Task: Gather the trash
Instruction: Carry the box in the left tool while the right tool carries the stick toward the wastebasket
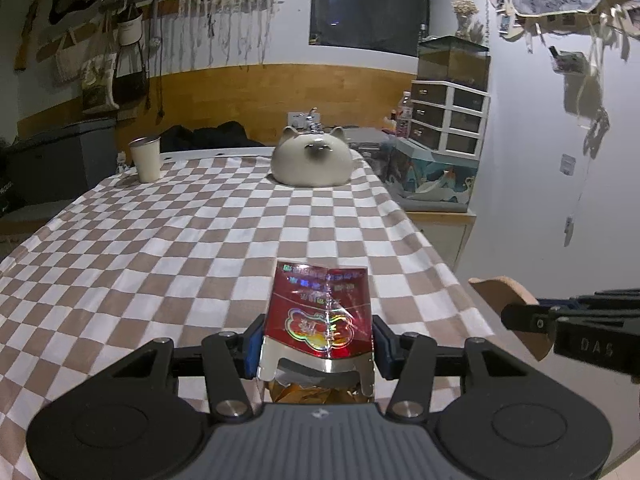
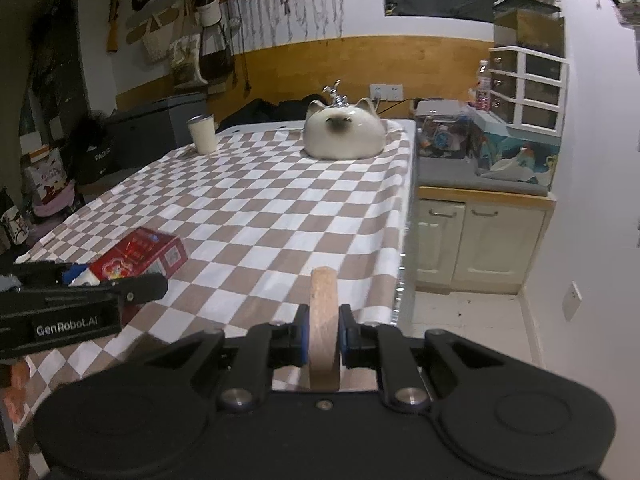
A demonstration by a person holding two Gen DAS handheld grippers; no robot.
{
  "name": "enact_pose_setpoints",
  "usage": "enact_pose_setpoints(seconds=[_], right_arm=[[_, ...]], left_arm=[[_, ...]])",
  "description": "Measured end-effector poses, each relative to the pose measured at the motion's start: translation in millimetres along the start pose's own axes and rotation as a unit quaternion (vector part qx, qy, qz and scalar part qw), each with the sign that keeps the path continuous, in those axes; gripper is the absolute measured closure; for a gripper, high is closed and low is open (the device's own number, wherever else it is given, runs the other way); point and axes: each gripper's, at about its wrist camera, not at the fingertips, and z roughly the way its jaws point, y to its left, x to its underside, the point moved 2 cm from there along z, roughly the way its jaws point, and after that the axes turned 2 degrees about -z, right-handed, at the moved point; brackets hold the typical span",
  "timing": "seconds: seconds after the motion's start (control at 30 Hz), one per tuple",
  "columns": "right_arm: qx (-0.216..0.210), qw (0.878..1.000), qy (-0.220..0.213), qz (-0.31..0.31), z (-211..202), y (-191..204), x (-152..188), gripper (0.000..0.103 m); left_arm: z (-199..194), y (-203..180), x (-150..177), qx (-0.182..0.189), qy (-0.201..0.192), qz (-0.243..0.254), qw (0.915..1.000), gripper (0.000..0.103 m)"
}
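Observation:
My left gripper [image 1: 318, 346] is shut on a red and silver cigarette pack [image 1: 320, 312], held just above the checkered tablecloth [image 1: 180, 248]. The pack's torn open end faces the camera. The same pack [image 2: 140, 254] and the left gripper [image 2: 80, 286] show at the left of the right wrist view. My right gripper [image 2: 324, 336] is shut on a tan cork disc [image 2: 323, 320], held on edge above the table's near right corner. The disc [image 1: 512, 312] and right gripper [image 1: 532, 322] also show at the right of the left wrist view.
A cat-shaped ceramic pot [image 1: 312, 158] stands at the far middle of the table, a white cup [image 1: 146, 158] at the far left. A low cabinet [image 2: 480, 240] with boxes and drawers stands right of the table. Dark bins [image 2: 152, 136] stand at the left.

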Motion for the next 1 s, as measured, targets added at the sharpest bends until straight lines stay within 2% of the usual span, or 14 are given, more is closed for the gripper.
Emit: enact_pose_setpoints(seconds=[0.53, 1.0], right_arm=[[0.039, 0.998, -0.013, 0.044, -51.6, -82.9, 33.9, 0.088], [0.071, 0.993, -0.001, 0.099, -76.7, -172.8, 74.7, 0.088]], left_arm=[[-1.6, -99.6, 12.6, 0.044, 0.005, 0.014, 0.9989, 0.05], [29.3, -207.9, 35.0, 0.104, 0.049, 0.048, 0.9923, 0.05]])
